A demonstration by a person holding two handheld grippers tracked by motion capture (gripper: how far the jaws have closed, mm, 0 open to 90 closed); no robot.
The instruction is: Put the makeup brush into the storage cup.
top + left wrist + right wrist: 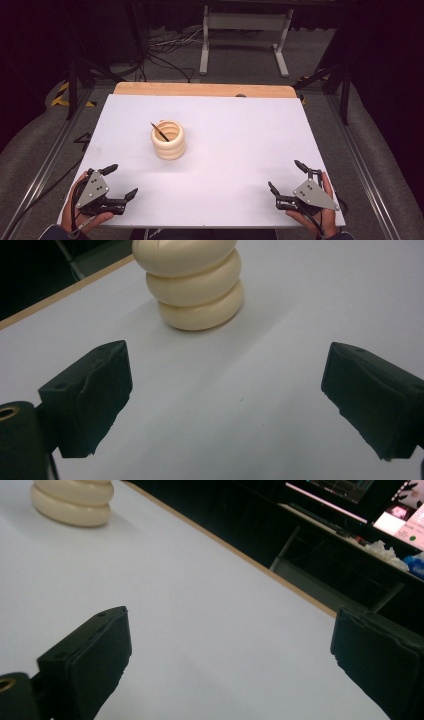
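Note:
A cream ribbed holder (168, 139) made of stacked rings stands upright on the white table top (240, 135), left of centre. A thin dark pen (159, 131) leans inside it with its tip out at the upper left. My left gripper (121, 181) rests near the front left corner, open and empty, and the holder (195, 285) shows ahead of its jaws. My right gripper (287, 176) sits near the front right corner, also open with nothing between its jaws. The holder (72, 502) appears far off at the upper left of the right gripper view.
A wooden strip (200, 89) runs along the table's far edge. Beyond it, cables (165, 50) lie on the floor beside a white frame leg (204, 42). In the right gripper view a dark desk with a monitor (345, 490) stands past the table edge.

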